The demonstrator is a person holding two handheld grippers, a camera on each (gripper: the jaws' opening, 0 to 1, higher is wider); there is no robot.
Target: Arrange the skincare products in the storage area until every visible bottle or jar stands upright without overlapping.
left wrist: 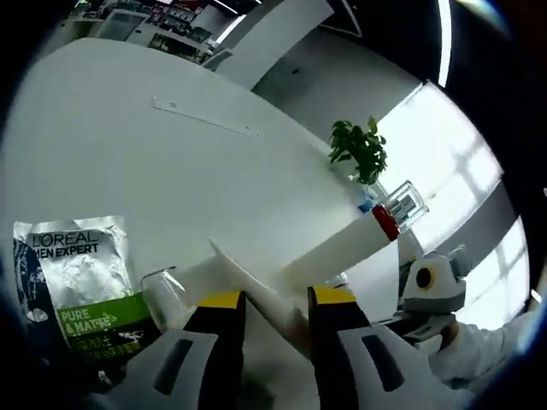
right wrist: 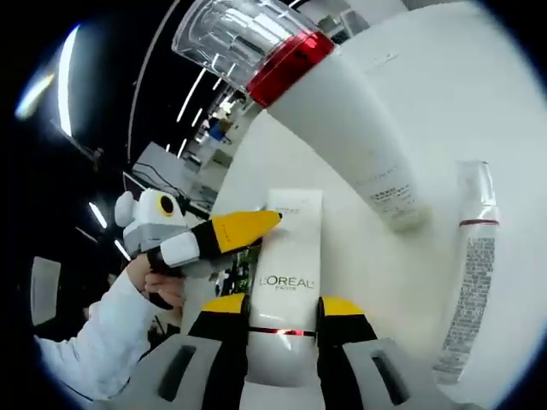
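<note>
My right gripper (right wrist: pixel 283 318) is shut on the cap end of a white L'Oreal tube (right wrist: pixel 286 256), which points away from me toward its flat crimped end. My left gripper (right wrist: pixel 249 224) reaches that crimped end from the left. In the left gripper view, the thin crimped edge (left wrist: pixel 252 286) runs between the jaws of my left gripper (left wrist: pixel 277 299), which stand apart on either side of it. A larger white tube with a red band and clear cap (right wrist: pixel 342 102) (left wrist: pixel 386 218) lies just beyond. A slim tube (right wrist: pixel 467 273) lies to the right.
A L'Oreal Men Expert sachet (left wrist: pixel 79 286) and a small clear cap (left wrist: pixel 167 295) lie on the white table (left wrist: pixel 128 145) at the left. A green plant (left wrist: pixel 359 149) stands at the far edge. A hand in a white sleeve (right wrist: pixel 120 303) holds the left gripper.
</note>
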